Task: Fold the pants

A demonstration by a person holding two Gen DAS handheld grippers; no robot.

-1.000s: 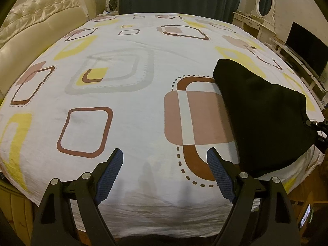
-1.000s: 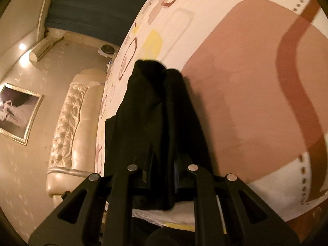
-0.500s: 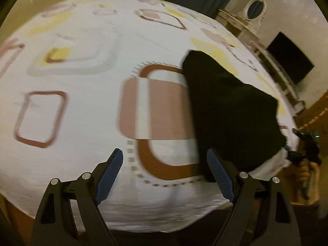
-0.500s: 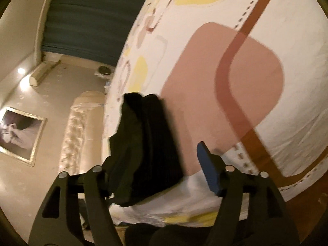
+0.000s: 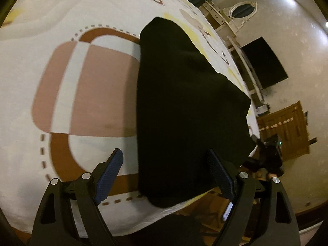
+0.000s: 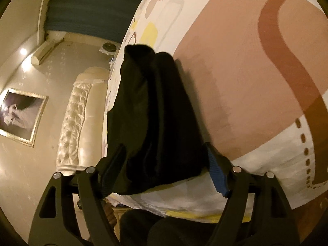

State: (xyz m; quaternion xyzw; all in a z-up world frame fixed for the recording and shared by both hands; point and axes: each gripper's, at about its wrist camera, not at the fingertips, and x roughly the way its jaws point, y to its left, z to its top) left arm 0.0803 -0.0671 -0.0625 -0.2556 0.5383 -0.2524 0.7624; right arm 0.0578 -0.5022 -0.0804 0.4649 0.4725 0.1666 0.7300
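Observation:
The black pants (image 5: 184, 102) lie folded in a long bundle on the patterned bed sheet (image 5: 41, 41), close to the bed's near edge. My left gripper (image 5: 164, 160) is open and hovers over the bundle's near end, its right blue pad above the cloth and its left pad over bare sheet. In the right wrist view the pants (image 6: 153, 112) run away from my right gripper (image 6: 164, 149). Its jaws are opening, the bundle's end lies loose between them, and the blue right pad stands apart from the cloth.
A padded cream headboard (image 6: 75, 119) and a framed picture (image 6: 18, 116) are on the far wall. A dark TV (image 5: 264, 63), a white dresser with an oval mirror (image 5: 242, 12) and a wooden cabinet (image 5: 287, 131) stand beyond the bed's right side.
My right gripper has opened and let go of the pants' end. My left gripper swung right and down, from over bare sheet to over the bundle's near end.

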